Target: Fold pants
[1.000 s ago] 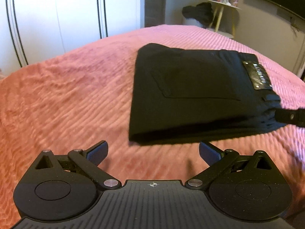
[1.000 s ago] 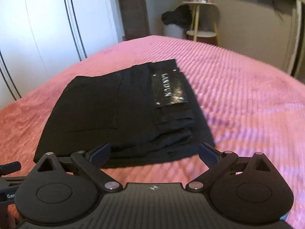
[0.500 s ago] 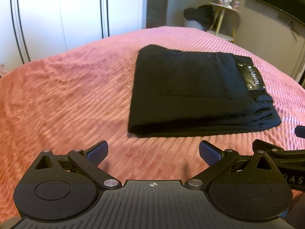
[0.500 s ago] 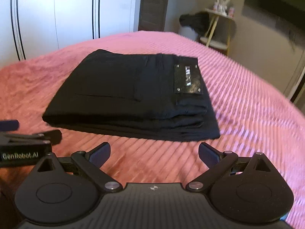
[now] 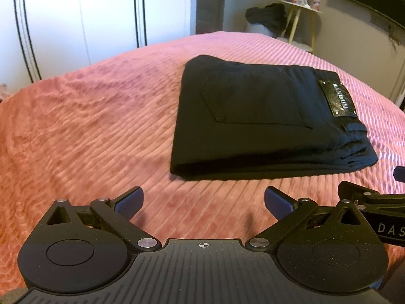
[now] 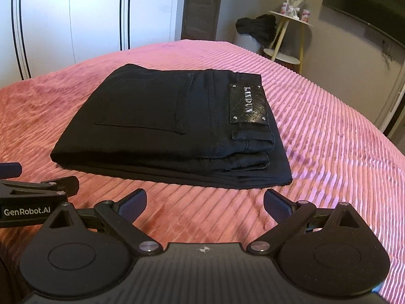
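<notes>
Black denim pants [image 5: 265, 124] lie folded into a flat stack on the pink ribbed bedspread [image 5: 88, 126], leather brand patch [image 6: 247, 102] up. Left claw [image 5: 203, 201] and right claw [image 6: 205, 202] both spread wide, empty, just short of the stack's near edge, not touching.

A pink ribbed bedspread [image 6: 329, 152] is filling the lower frame. White wardrobe doors [image 6: 76, 12] are standing upper left. A round side table [image 6: 291, 20] is sitting upper right against a grey wall [image 6: 341, 50].

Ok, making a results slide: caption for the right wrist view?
Black pants lie folded on the pink bedspread; open right gripper hovers empty before them.
</notes>
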Demonstrator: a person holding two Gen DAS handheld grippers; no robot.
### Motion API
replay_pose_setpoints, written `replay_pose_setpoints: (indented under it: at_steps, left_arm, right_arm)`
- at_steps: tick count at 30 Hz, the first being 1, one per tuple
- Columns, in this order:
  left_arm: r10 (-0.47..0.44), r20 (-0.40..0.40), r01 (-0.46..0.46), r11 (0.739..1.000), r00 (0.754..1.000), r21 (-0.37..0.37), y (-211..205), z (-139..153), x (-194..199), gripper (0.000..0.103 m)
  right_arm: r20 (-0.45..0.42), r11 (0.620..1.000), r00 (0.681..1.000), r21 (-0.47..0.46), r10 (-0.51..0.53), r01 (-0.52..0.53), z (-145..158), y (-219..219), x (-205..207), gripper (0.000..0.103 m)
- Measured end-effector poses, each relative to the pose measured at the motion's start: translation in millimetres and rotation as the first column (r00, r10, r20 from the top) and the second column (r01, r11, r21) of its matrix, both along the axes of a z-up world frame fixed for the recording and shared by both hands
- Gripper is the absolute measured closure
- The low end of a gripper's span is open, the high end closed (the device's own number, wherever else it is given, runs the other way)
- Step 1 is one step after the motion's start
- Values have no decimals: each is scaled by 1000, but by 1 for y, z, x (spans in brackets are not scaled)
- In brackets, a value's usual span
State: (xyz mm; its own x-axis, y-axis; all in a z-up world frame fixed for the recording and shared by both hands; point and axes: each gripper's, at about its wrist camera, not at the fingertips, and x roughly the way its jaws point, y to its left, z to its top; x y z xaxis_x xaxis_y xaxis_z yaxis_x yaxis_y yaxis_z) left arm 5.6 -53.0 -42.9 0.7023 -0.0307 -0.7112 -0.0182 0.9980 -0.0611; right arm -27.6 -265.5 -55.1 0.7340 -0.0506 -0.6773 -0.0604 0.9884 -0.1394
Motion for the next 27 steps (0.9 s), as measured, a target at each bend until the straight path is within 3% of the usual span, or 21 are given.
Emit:
replay_pose_setpoints:
  at_steps: [27]
  left_arm:
    - [-6,-3,6,1000,1000,-11,-1,1,-3,0]
  right_arm:
    - [3,1000,1000,-9,-9,9,1,0,-1,4]
